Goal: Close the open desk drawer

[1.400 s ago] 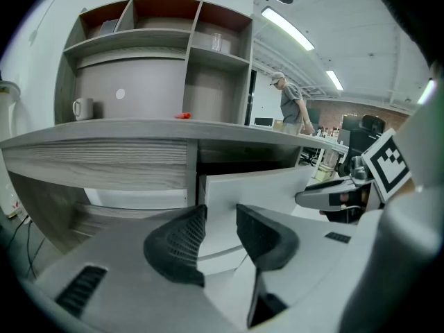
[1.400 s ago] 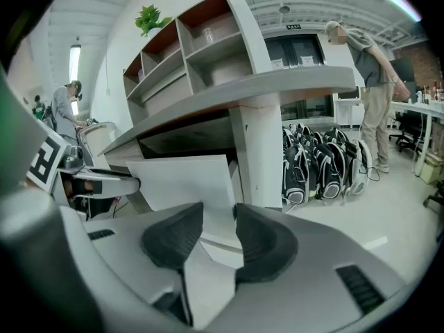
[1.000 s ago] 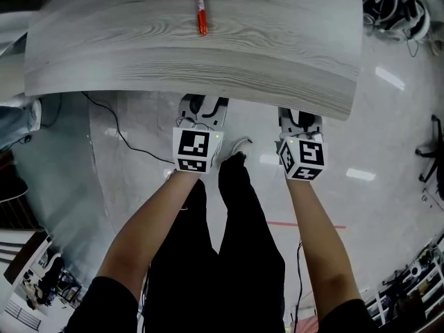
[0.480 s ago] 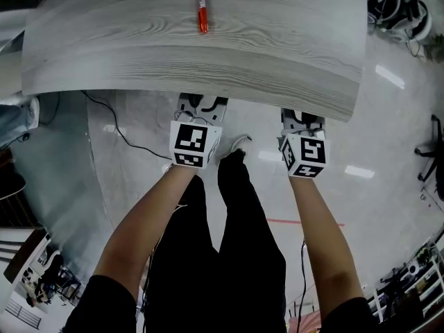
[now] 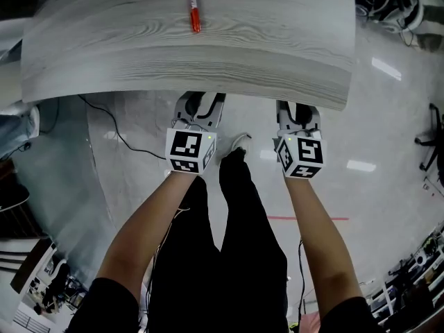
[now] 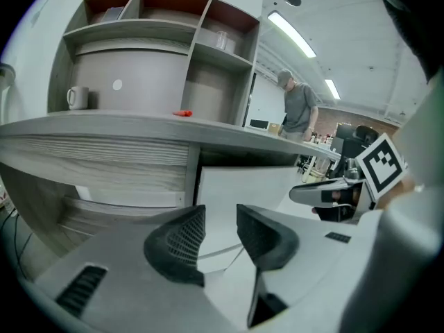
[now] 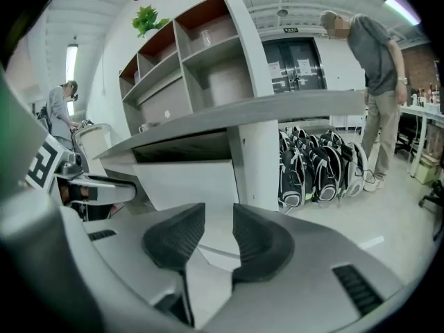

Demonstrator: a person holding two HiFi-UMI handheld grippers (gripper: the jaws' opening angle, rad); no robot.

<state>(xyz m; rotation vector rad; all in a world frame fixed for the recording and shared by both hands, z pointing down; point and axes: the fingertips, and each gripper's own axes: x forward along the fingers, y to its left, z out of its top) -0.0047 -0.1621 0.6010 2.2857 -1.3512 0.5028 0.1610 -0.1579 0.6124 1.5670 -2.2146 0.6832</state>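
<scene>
White flat drawer front [image 6: 243, 186] has been pushed further under the grey wood-grain desk [image 5: 187, 61], seemingly almost shut, with left gripper [image 6: 218, 217] jaws apart and empty and right gripper [image 7: 218, 214] jaws just narrowed, also empty.

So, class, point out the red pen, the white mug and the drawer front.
red pen [image 5: 193, 12], head view, middle of barrel.
white mug [image 6: 79, 98], left gripper view, its side.
drawer front [image 7: 191, 182], right gripper view, centre of panel.

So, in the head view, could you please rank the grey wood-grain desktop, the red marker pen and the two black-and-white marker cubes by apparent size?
1. grey wood-grain desktop: largest by far.
2. left gripper's marker cube and right gripper's marker cube: alike, so not ranked against each other.
3. red marker pen: smallest.
</scene>
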